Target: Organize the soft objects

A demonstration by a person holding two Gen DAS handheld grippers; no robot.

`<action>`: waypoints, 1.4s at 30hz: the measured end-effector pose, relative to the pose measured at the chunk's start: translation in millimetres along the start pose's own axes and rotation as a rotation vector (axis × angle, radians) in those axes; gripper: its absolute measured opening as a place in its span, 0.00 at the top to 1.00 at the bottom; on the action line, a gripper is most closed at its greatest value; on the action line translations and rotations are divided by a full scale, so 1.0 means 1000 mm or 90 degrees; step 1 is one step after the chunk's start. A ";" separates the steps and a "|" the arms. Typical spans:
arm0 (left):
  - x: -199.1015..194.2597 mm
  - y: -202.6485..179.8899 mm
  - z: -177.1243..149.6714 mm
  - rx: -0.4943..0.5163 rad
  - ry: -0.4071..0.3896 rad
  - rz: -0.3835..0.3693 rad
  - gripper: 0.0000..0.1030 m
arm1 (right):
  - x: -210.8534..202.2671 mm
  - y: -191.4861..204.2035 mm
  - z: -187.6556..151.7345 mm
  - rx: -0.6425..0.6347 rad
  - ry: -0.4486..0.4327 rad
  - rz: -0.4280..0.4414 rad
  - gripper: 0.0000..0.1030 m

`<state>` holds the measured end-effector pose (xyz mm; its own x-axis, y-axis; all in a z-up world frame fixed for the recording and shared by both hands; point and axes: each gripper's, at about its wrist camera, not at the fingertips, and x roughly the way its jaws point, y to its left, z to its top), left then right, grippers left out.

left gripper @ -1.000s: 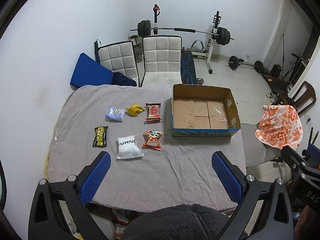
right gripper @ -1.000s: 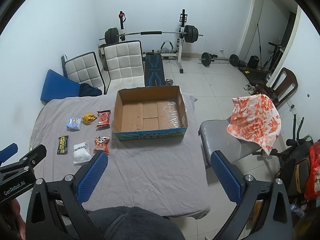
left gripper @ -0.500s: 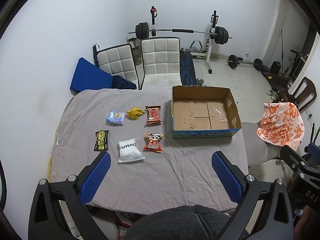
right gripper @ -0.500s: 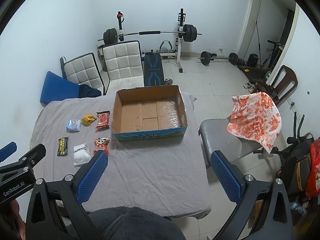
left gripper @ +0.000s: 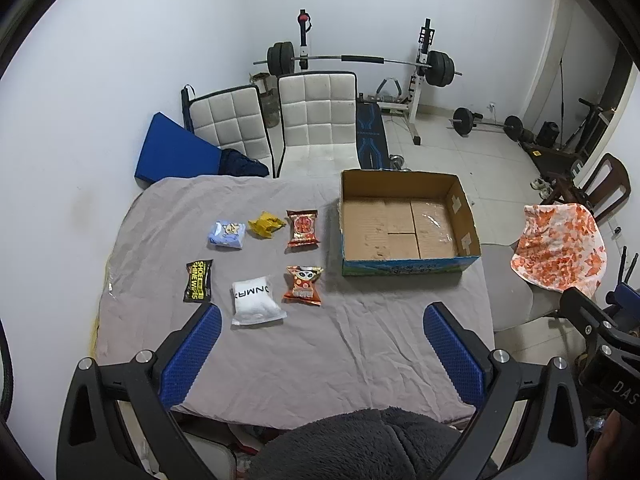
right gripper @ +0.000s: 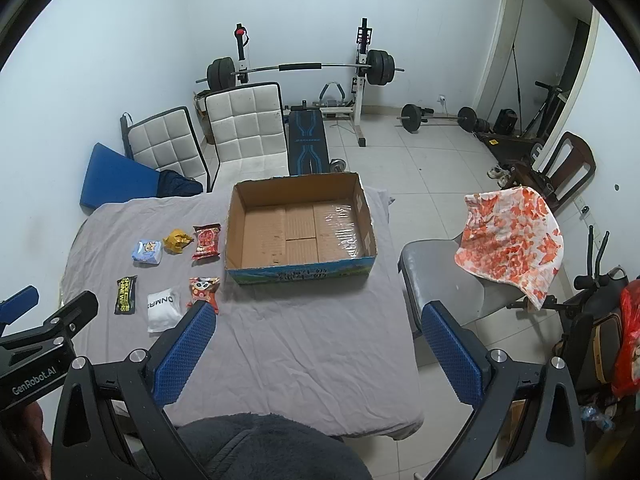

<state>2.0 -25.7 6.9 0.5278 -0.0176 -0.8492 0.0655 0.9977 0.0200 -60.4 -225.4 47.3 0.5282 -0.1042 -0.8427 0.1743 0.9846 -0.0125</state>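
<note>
Several soft packets lie on the grey cloth-covered table (left gripper: 320, 344): a white pouch (left gripper: 256, 300), an orange snack bag (left gripper: 303, 285), a red snack bag (left gripper: 303, 228), a yellow wrapper (left gripper: 265, 224), a light blue packet (left gripper: 227, 234) and a black wipes packet (left gripper: 198, 280). An empty cardboard box (left gripper: 404, 224) stands to their right; it also shows in the right wrist view (right gripper: 300, 228). My left gripper (left gripper: 320, 354) is open and empty, high above the table's near edge. My right gripper (right gripper: 316, 354) is open and empty, high above the near right part.
Two white chairs (left gripper: 316, 120) stand behind the table beside a blue mat (left gripper: 176, 152). A weight bench with barbell (left gripper: 360, 64) is at the back wall. A grey chair with an orange-patterned cloth (right gripper: 512, 236) stands right of the table.
Both grippers have risen and pulled back slightly; the table and objects sit a little lower in view. Nothing on the table has moved.
</note>
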 end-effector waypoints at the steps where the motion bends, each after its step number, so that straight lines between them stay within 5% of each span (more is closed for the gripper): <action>1: 0.001 -0.001 0.000 0.000 0.002 -0.001 0.00 | -0.001 -0.001 -0.001 0.000 0.000 0.001 0.00; 13: 0.011 0.008 0.005 -0.005 0.006 -0.019 0.00 | 0.007 0.001 0.005 0.003 0.004 0.005 0.00; 19: 0.038 0.026 0.016 -0.007 0.005 -0.025 0.00 | 0.049 0.019 0.018 -0.003 0.028 0.049 0.00; 24: 0.083 0.088 0.041 -0.071 -0.011 0.013 0.00 | 0.110 0.066 0.030 -0.040 0.077 0.122 0.00; 31: 0.192 0.174 0.032 -0.132 0.107 0.086 0.00 | 0.238 0.174 0.025 -0.106 0.199 0.179 0.00; 37: 0.284 0.207 -0.011 -0.169 0.236 0.038 0.01 | 0.357 0.254 -0.009 -0.096 0.317 0.170 0.00; 42: 0.367 0.216 -0.039 -0.188 0.325 -0.006 0.03 | 0.416 0.276 -0.038 -0.090 0.369 0.141 0.00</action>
<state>176.7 185.7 -320.9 0.0496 -0.0662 -0.9966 -0.2086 0.9751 -0.0751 175.5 8.3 -327.5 -0.0037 0.1577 -0.9875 -0.0203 0.9873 0.1577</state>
